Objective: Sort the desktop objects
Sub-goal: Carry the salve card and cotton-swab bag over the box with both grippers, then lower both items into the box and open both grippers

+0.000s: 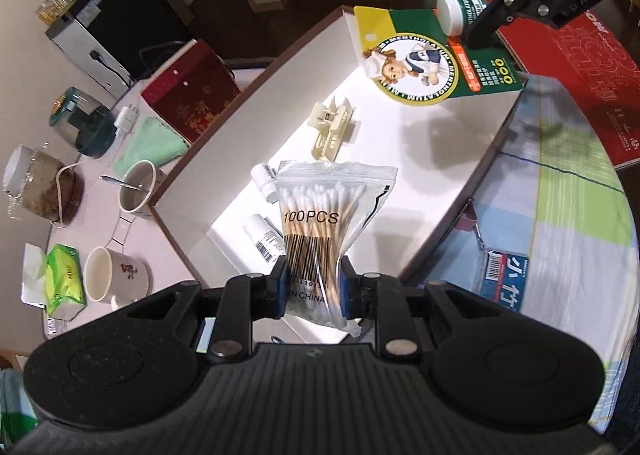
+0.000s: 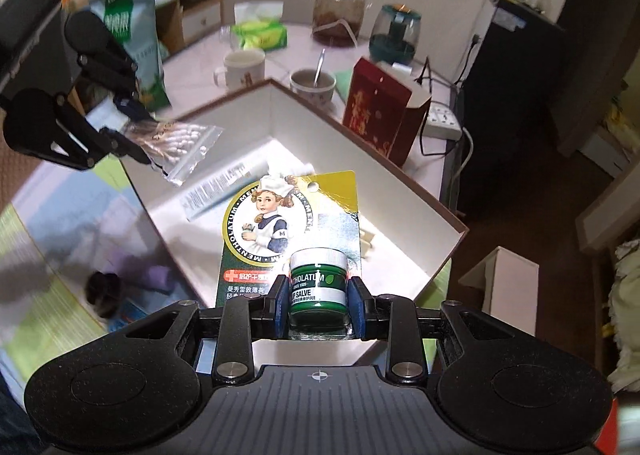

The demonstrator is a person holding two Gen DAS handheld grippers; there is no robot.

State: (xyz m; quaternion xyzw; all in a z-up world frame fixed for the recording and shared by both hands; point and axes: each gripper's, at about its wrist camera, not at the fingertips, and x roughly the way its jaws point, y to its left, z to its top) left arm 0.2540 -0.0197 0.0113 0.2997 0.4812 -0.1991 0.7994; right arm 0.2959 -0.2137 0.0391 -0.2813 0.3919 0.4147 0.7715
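Note:
My left gripper (image 1: 313, 287) is shut on a clear bag of cotton swabs (image 1: 320, 227), held above the near end of a white-lined box (image 1: 420, 159). The same swab bag (image 2: 176, 147) shows at the left of the right wrist view, pinched by the left gripper (image 2: 136, 131). My right gripper (image 2: 319, 307) is shut on the green jar of a Mentholatum lip salve card (image 2: 280, 231), held over the box (image 2: 436, 215). In the left wrist view the salve card (image 1: 424, 59) hangs at the box's far end under the right gripper (image 1: 476, 15).
Inside the box lie a cream hair clip (image 1: 332, 127) and two small white bottles (image 1: 264, 183). Beside the box stand a red gift box (image 1: 192, 91), mugs (image 1: 138, 191), a tissue pack (image 1: 64, 279) and a jar (image 1: 40, 187). A pink binder clip (image 1: 468, 215) and a blue card (image 1: 504, 279) lie on the checked cloth.

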